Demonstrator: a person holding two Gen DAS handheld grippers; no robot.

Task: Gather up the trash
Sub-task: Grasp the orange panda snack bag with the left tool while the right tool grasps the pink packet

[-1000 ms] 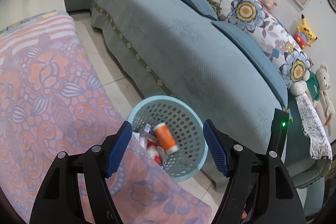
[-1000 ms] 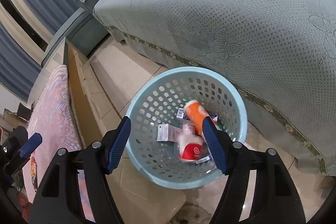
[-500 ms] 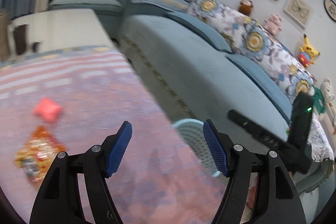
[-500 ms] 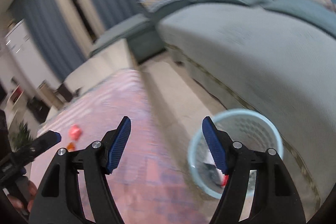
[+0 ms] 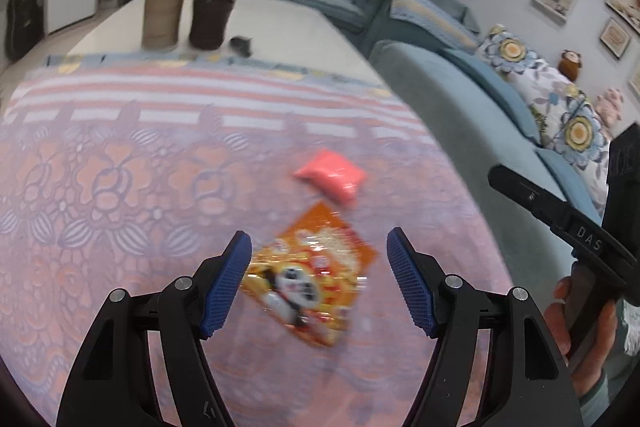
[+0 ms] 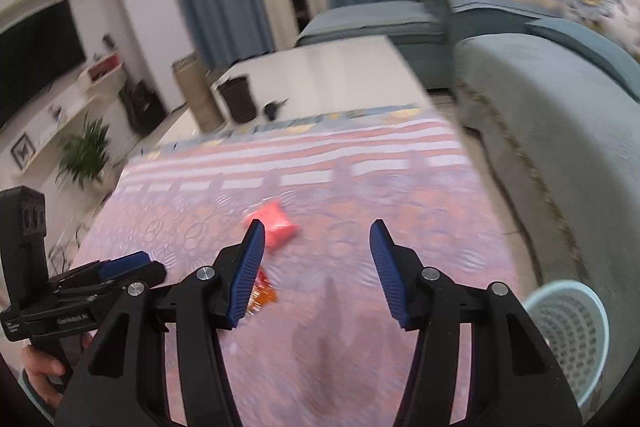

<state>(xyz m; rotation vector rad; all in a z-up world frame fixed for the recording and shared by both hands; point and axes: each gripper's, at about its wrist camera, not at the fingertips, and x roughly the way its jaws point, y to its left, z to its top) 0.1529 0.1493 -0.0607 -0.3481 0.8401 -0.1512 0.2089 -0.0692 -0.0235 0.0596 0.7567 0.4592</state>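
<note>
Low in the middle of the left wrist view, an orange snack wrapper [image 5: 316,277] with a cartoon panda on it lies flat on the patterned pink tablecloth [image 5: 120,195]. It sits in the gap between the blue pads of the left gripper [image 5: 319,283], whose jaws stand wide apart with nothing in them; the left pad overlaps the wrapper's edge in the picture, but I cannot tell whether it touches. Just above the wrapper, toward the centre of the frame, lies a small pink packet [image 5: 331,175], apart from the pads.

In the right wrist view the same pink packet [image 6: 276,223] shows just above centre, partly behind the tip of the left-hand pad of the right gripper [image 6: 318,269]. That gripper too gapes wide and holds nothing. A sliver of the orange wrapper [image 6: 264,295] peeks out below that pad. The left gripper [image 6: 132,261] pokes in at the lower left edge.

At the lower right of that frame a pale blue perforated basket [image 6: 570,323] stands on the floor beside the cloth, below the teal sofa [image 6: 560,115]. Toward the upper middle, on the bare white table top [image 6: 332,67], stand a tan cylinder [image 6: 198,95] and a dark cup [image 6: 239,99]. Everything is somewhat blurred.
</note>
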